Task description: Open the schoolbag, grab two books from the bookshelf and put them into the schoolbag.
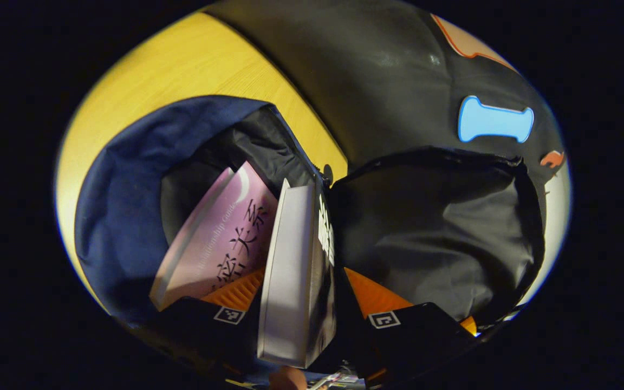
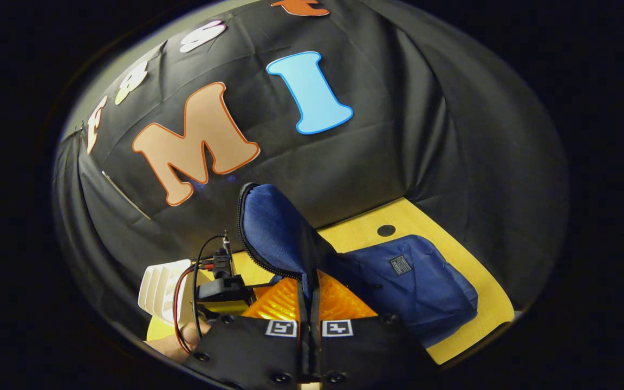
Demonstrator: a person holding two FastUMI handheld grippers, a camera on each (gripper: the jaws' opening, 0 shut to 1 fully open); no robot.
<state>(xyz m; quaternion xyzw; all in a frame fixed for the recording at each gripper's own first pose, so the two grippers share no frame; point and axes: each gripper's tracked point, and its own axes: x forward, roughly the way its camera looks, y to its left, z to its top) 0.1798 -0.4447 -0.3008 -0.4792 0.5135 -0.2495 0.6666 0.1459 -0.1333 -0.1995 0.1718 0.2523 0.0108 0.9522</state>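
Second book going into the open schoolbag

The blue schoolbag (image 1: 122,216) is lying on the yellow desk (image 1: 182,65), its mouth gaping. Inside, at 9 o'clock of the left tool (image 1: 306,303), a pink book (image 1: 220,238) is resting, while that tool's fingers are clamped on a grey book (image 1: 290,271) standing on edge. The right tool (image 2: 309,319) is pinching the schoolbag's flap (image 2: 274,227) upright; a white bookshelf (image 2: 163,287) is sitting at 9 o'clock.

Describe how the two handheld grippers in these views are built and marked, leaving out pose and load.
Each gripper, left gripper and right gripper, has a black body with two fingers, each carrying a square black-and-white tag. In the right gripper view, the other gripper's camera block trails red and black cables.
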